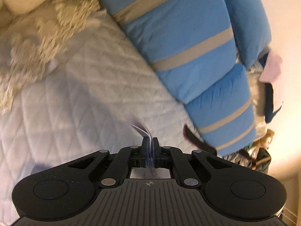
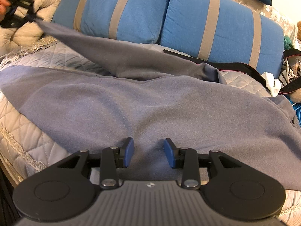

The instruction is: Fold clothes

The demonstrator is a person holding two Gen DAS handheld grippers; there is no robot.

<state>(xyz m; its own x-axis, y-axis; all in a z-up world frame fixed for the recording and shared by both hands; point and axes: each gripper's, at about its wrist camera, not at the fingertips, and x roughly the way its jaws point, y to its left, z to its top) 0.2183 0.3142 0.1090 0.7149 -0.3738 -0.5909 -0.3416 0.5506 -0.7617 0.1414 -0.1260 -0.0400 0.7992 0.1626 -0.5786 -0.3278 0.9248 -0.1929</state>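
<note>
A grey-blue fleece garment (image 2: pixel 150 101) lies spread across the quilted bed (image 2: pixel 33 135). My right gripper (image 2: pixel 148 151) is open just above the garment's near part, its blue pads apart and empty. My left gripper (image 1: pixel 150 141) is shut on a thin edge of the garment (image 1: pixel 140 128). In the right wrist view the left gripper (image 2: pixel 35 18) is at the far left, holding a corner of the garment lifted off the bed toward the pillows. The left wrist view is blurred.
Two blue pillows with tan stripes (image 2: pixel 222 26) lie along the far side of the bed, also in the left wrist view (image 1: pixel 180 43). A cream blanket (image 2: pixel 24 32) is bunched at the far left. A black strap (image 2: pixel 235 66) and clutter lie at the right.
</note>
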